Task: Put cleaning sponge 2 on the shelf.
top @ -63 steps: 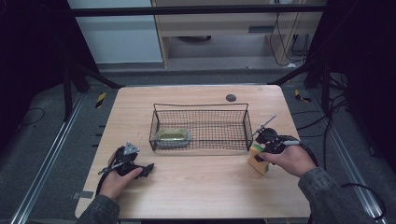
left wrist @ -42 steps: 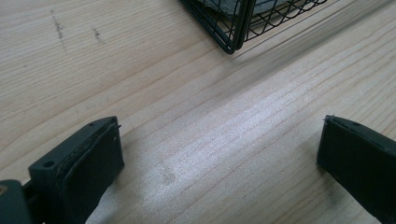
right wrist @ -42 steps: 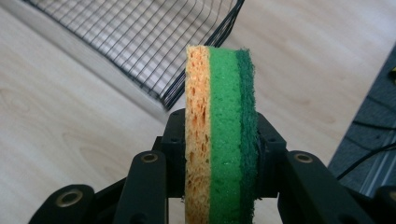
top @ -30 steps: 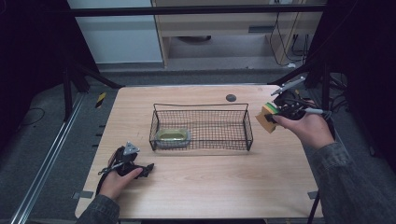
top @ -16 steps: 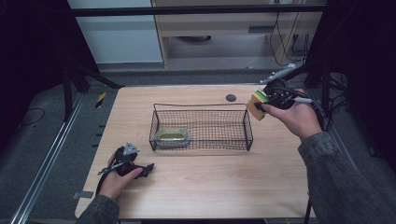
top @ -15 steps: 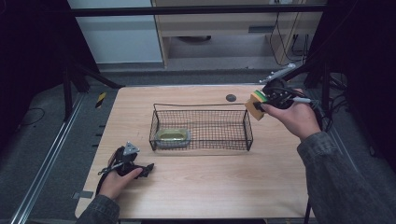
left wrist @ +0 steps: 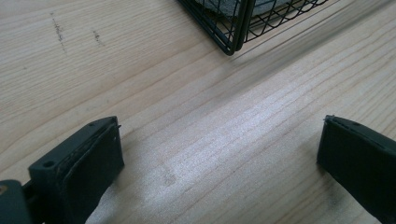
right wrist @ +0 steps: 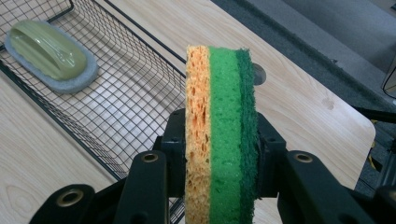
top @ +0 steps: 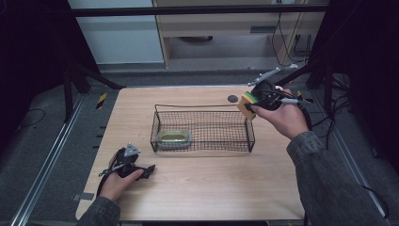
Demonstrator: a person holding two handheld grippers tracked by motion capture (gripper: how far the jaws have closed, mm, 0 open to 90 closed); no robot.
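The right gripper (top: 250, 104) pinches a sponge (right wrist: 221, 130) on edge between its jaws, holding it in the air just beside the right end of the wire basket (top: 202, 141). A green scrubber (top: 174, 137) lies in the basket's left end. The left gripper (top: 149, 170) rests on the table (top: 211, 188) near its front left corner, jaws spread with nothing between them.

A wire basket (top: 202, 129) is set mid-surface (top: 197, 188), a scrubber (top: 174, 138) lying in its left end; a sponge (top: 246, 104) is held above its right rim.
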